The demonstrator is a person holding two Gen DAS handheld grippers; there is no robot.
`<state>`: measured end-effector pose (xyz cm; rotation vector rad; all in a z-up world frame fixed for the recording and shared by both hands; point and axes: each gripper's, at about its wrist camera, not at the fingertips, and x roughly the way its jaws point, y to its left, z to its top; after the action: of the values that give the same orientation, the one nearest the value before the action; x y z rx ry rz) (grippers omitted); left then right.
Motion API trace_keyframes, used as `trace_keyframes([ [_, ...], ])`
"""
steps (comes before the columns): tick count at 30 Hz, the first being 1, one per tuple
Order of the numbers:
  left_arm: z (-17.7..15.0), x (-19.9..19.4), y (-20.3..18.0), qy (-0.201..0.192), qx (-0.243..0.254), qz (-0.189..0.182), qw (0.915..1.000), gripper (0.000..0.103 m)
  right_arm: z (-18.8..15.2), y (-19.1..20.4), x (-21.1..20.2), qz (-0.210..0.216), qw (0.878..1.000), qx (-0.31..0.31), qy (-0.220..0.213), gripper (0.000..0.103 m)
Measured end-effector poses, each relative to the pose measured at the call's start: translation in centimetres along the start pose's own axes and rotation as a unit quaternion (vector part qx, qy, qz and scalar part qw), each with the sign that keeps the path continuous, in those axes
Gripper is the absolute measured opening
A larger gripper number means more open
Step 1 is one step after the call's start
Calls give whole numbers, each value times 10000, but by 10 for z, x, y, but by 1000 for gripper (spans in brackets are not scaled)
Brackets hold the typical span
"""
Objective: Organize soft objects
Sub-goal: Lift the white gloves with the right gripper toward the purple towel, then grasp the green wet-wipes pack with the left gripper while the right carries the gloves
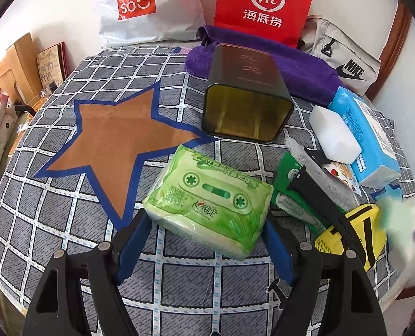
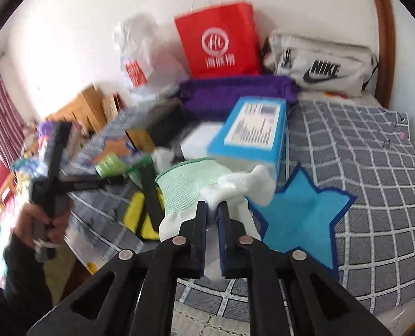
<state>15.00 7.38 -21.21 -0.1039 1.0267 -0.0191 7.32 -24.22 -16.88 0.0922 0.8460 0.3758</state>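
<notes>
Left gripper: fingers spread, straddling the green tissue pack lying on the checked cloth; not seen to pinch.
Right gripper: fingers clamped on a white-and-mint knit glove, held above the cloth, near the blue star patch.
Step in hand (judged): carry the glove to its spot; close on the pack.
Advice: centre the pack before squeezing gently; the wrapper will probably buckle.
Risk: the dangling glove may snag the blue tissue box.
</notes>
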Motion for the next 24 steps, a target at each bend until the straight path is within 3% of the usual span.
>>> trace_keyframes([
  [2, 0, 0, 1, 19, 13, 15, 10000, 77, -13, 3, 19, 36, 9992, -104, 395, 12],
  [3, -1, 1, 1, 29, 13, 17, 10000, 77, -18, 2, 23, 74, 9987, -102, 502, 19],
  [5, 0, 2, 2, 52, -18, 1, 10000, 77, -26, 2, 22, 62, 9986, -79, 515, 34],
  [7, 0, 4, 2, 76, -28, -26, 10000, 77, -28, 2, 13, -8, 9992, -101, 383, 62],
  [12, -1, 5, -1, 78, 22, 18, 10000, 77, -19, 10, -14, -398, 9984, -354, -183, 74],
  [14, 0, 5, -1, 83, 8, 15, 10000, 77, -13, 17, -15, -284, 9982, -451, -275, 83],
  [20, 1, 6, 0, 97, 24, -6, 9999, 77, -9, 53, 21, -270, 9936, -1074, -210, 80],
  [24, 1, 6, -1, 110, 55, 5, 9999, 77, -14, 65, 57, -619, 9874, -1442, 203, 50],
])
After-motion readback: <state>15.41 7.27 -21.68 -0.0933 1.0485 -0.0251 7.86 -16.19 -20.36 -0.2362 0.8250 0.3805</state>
